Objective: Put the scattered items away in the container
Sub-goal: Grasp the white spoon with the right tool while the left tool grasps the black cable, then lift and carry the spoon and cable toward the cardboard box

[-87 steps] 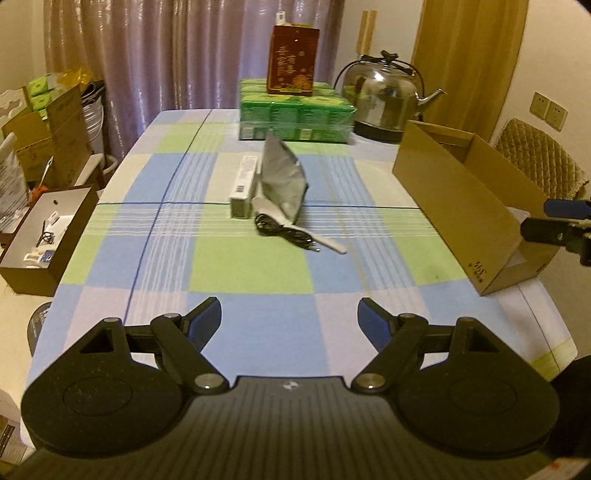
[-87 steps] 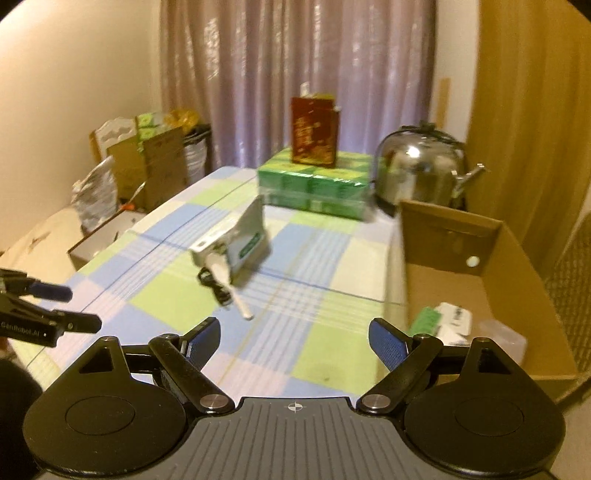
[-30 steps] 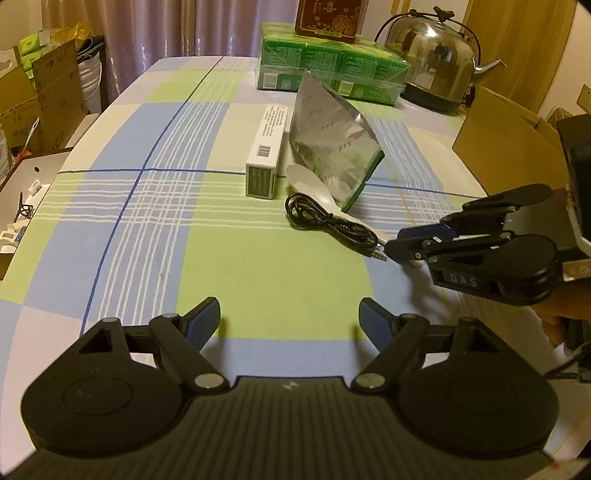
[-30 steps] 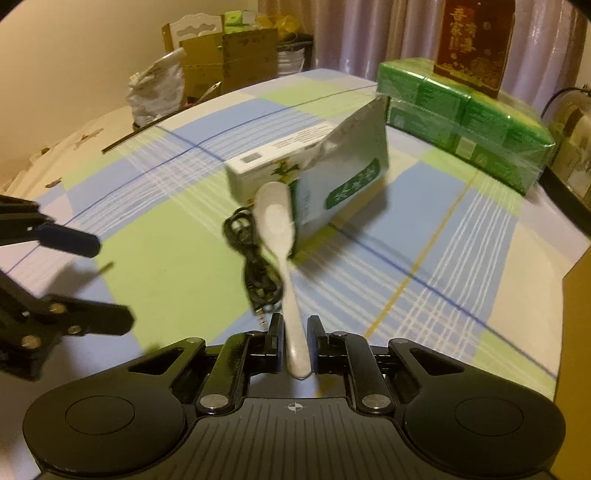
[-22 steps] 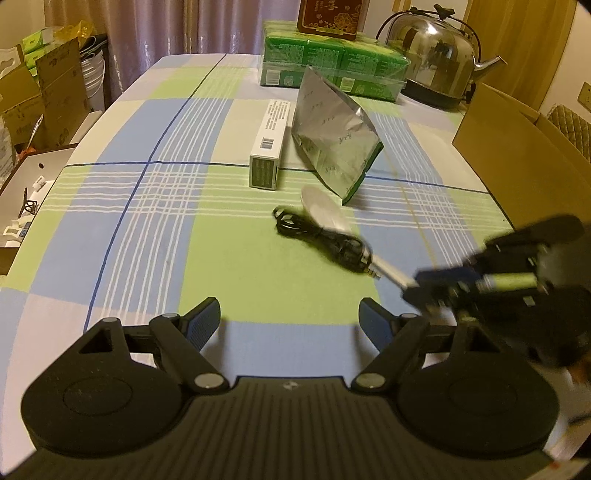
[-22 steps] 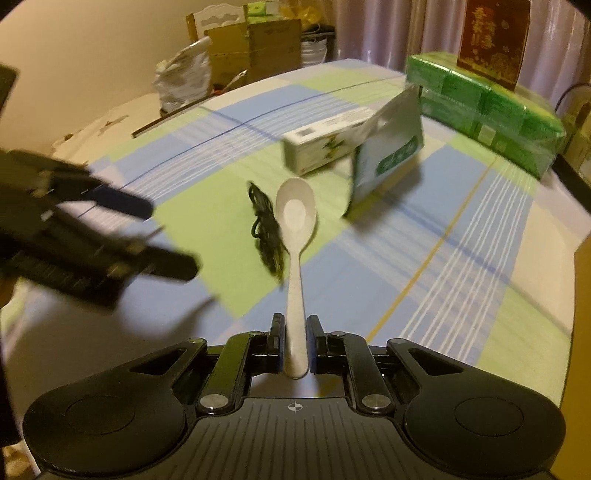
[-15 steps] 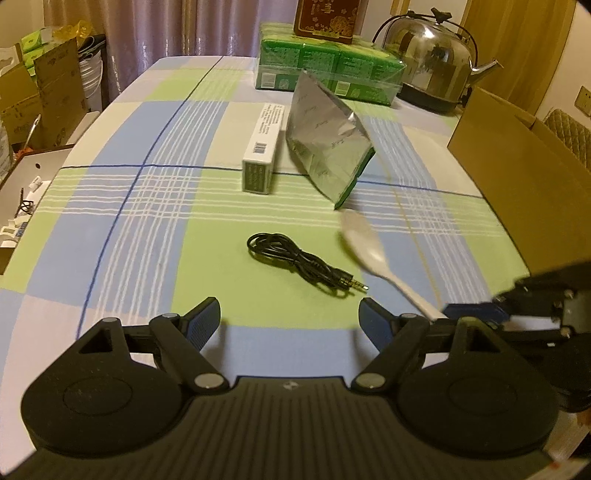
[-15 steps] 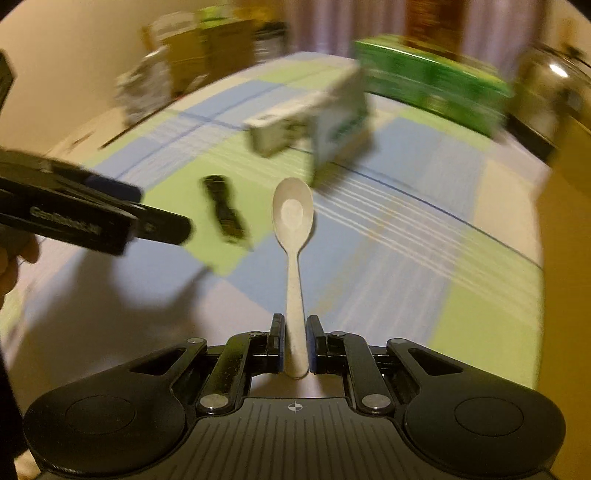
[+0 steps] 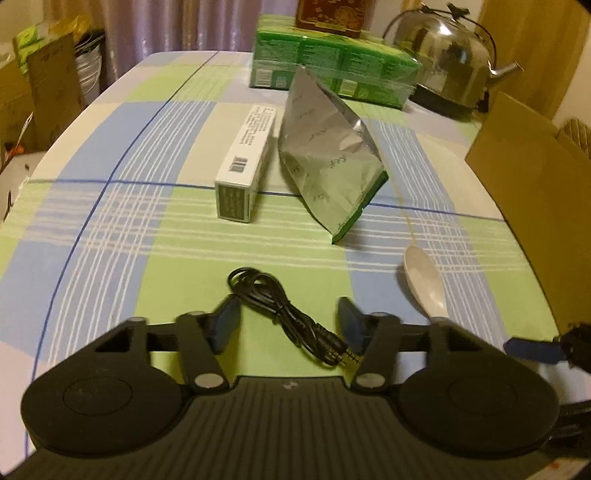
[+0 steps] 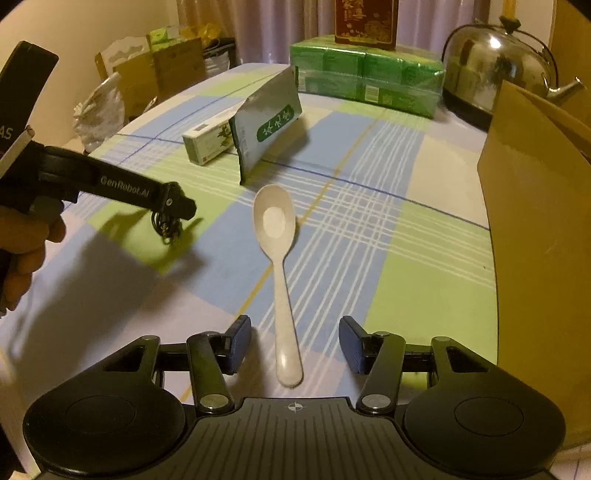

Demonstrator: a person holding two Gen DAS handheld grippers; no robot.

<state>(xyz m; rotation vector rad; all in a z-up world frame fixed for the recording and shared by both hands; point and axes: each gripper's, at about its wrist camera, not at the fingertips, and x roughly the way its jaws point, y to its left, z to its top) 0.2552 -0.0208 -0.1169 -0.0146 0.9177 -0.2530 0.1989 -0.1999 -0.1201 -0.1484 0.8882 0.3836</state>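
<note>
Right gripper [image 10: 294, 345]: jaws spread wide, gripping nothing; the handle end of the white spoon [image 10: 277, 254] lies between the two fingers without touching either pad. The spoon rests flat on the checked tablecloth [image 10: 406, 258], bowl pointing away toward the far edge, close to the right edge of the table.

Left gripper [image 9: 288, 325]: jaws likewise apart and holding nothing, its fingers standing either side of the black cable [image 9: 284, 314], whose plug end lies just beside the right finger. In the right wrist view the left gripper is seen from the side, held by a hand [image 10: 26, 243], with its tips over the cable near the table's left half.

Cardboard box [image 10: 535, 229]: the container, standing along the right edge of the table, its brown wall beside the spoon; its inside is not visible.

Middle of the table: a silver foil pouch [image 9: 325, 162] stands tilted, with a long white carton [image 9: 247, 158] lying just beside it on its left.

Far edge: a block of green packs [image 9: 332, 70] carries a dark red box [image 9: 328, 14] on top; a steel kettle [image 9: 450, 62] stands to their right, near the far right corner.
</note>
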